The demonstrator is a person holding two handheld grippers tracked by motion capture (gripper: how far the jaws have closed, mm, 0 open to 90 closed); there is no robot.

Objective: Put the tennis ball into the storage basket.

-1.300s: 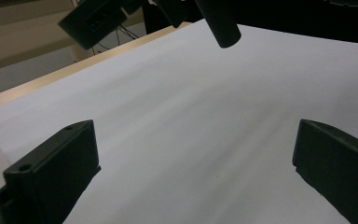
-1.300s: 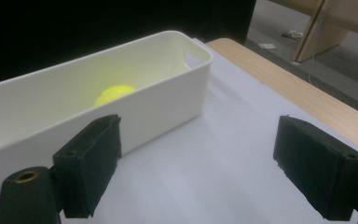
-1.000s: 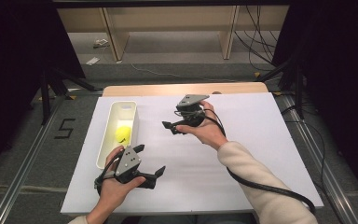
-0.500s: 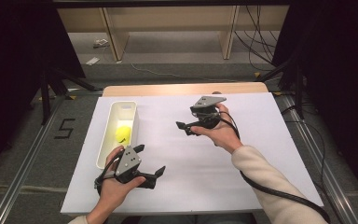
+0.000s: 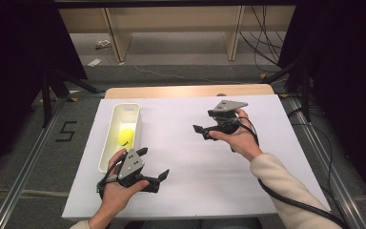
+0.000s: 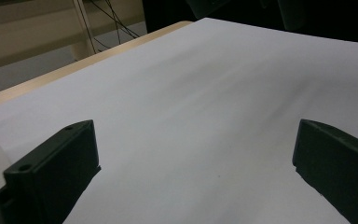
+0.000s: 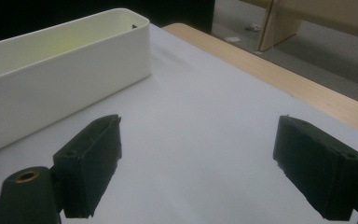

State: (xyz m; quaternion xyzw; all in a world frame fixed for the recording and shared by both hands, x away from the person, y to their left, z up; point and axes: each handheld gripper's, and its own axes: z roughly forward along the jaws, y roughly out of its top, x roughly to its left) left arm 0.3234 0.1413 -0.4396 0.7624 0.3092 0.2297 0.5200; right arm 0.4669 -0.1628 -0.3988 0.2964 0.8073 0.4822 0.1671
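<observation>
My left gripper [image 5: 153,162] rests near the table's front left, just right of the near end of a long white bin [image 5: 116,117]. Its jaws stand wide open over bare white table, as the left gripper view [image 6: 196,130] confirms. A yellow-green ball [image 5: 126,137] lies inside the bin. My right gripper [image 5: 201,132] hovers mid-table, right of the bin, jaws pointing left toward it. In the right gripper view [image 7: 198,128] the jaws are wide open with nothing between them, and the white bin [image 7: 65,70] lies ahead to the left; its inside is hidden there.
The white tabletop [image 5: 190,176] has a wooden strip [image 5: 186,91] along its far edge. Beyond it are a grey floor and wooden shelf legs [image 5: 233,38]. A black cable [image 5: 286,200] trails from the right gripper along the forearm.
The right gripper has moved right and slightly toward the near side, away from the bin. The left gripper has stayed put. Both remain open.
</observation>
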